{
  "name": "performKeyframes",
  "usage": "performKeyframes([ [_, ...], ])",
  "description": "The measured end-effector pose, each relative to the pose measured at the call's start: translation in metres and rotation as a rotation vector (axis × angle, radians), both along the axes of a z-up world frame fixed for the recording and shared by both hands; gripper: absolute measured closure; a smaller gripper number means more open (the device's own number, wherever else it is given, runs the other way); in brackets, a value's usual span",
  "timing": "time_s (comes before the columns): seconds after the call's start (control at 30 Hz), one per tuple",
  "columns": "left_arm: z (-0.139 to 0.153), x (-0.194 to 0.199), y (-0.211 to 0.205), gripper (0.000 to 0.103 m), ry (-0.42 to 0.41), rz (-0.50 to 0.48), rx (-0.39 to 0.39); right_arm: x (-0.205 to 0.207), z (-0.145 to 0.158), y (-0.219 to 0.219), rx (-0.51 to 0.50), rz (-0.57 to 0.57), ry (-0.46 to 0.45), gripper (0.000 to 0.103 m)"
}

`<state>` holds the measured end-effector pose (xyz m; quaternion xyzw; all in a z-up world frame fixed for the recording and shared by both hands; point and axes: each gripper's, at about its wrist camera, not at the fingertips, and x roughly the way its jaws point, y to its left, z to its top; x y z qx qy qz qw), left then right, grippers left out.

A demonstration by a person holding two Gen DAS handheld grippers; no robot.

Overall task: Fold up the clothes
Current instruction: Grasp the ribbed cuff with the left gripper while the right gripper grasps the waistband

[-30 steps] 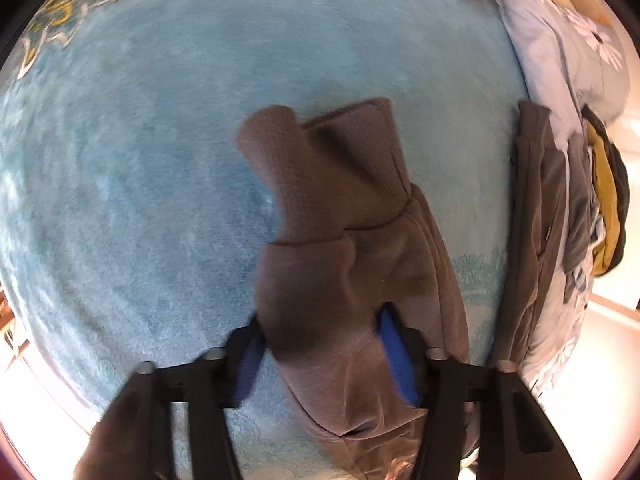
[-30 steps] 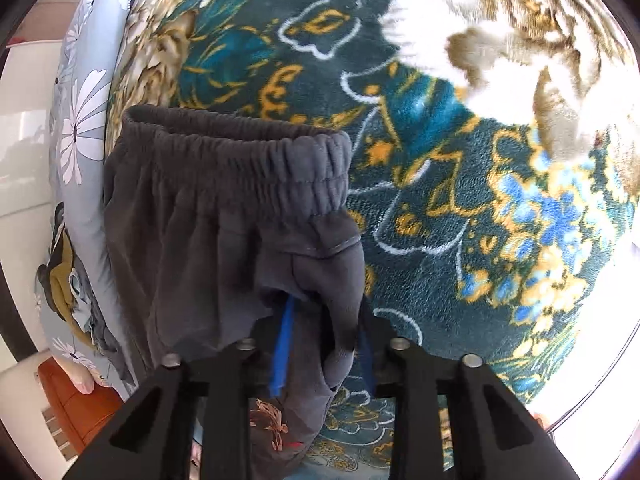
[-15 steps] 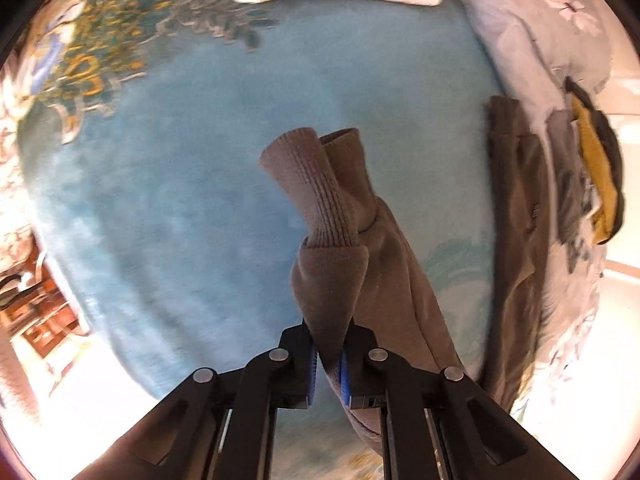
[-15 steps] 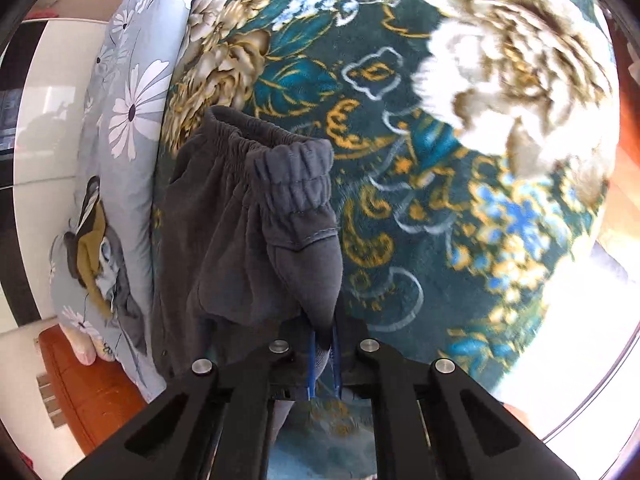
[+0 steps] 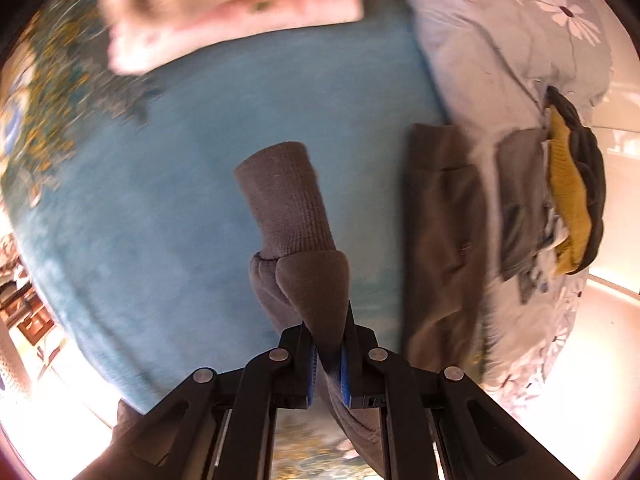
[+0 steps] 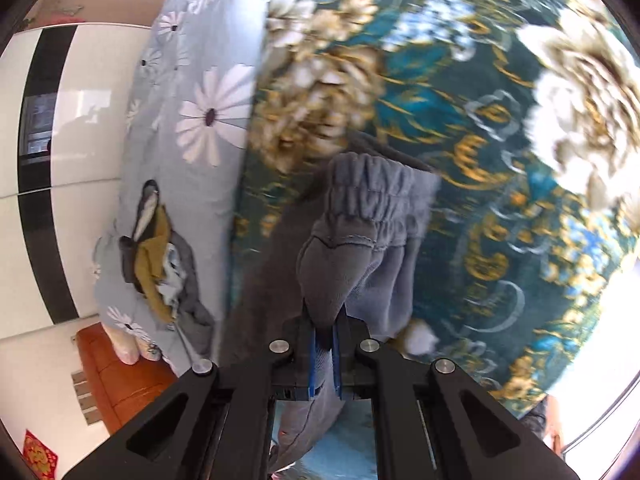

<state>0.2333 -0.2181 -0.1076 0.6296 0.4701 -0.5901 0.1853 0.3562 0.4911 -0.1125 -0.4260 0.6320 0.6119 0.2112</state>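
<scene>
Both claws just clamped shut on grey sweatpants (image 5: pixel 316 292): left claw (image 5: pixel 329 364) pinching ankle-cuff end, right claw (image 6: pixel 324 354) pinching waistband (image 6: pixel 372 196). Pants now lifted off bed blanket (image 5: pixel 180 184), hanging between. Fold about to begin.

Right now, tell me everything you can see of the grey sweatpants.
The sweatpants are dark grey, soft fleecy fabric with a gathered elastic waistband and a ribbed ankle cuff. The left gripper is shut on fabric near the cuff, the right gripper near the waistband. Both ends hang bunched above the blanket.
</scene>
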Motion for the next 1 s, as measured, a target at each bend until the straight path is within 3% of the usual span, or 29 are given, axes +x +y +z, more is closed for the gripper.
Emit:
performKeyframes([
  [0.13, -0.005, -0.052, 0.007, 0.093, -0.024, -0.014, -0.004, -0.042, -0.002, 0.008, 0.000, 0.028, -0.020, 0.097],
  [0.3, -0.030, -0.116, 0.021, 0.093, -0.070, 0.059, 0.026, -0.087, -0.015, 0.015, 0.007, 0.044, -0.067, 0.097],
  [0.47, -0.047, -0.178, 0.041, 0.093, -0.070, -0.013, 0.000, -0.118, -0.028, 0.026, 0.019, 0.045, -0.097, 0.097],
  [0.67, -0.076, -0.212, 0.050, 0.088, -0.044, -0.032, 0.022, -0.138, -0.051, 0.037, 0.009, 0.033, -0.149, 0.097],
  [0.73, -0.079, -0.214, 0.050, 0.081, 0.001, -0.042, 0.042, -0.142, -0.056, 0.038, 0.010, 0.037, -0.161, 0.097],
  [0.8, -0.083, -0.216, 0.050, 0.062, 0.048, -0.054, 0.062, -0.145, -0.062, 0.040, 0.012, 0.042, -0.176, 0.097],
  [0.87, -0.081, -0.214, 0.049, 0.050, 0.116, -0.071, 0.102, -0.146, -0.068, 0.041, 0.014, 0.030, -0.189, 0.097],
  [1.0, -0.063, -0.202, 0.040, 0.043, 0.226, -0.105, 0.142, -0.148, -0.077, 0.042, 0.010, 0.012, -0.195, 0.095],
])
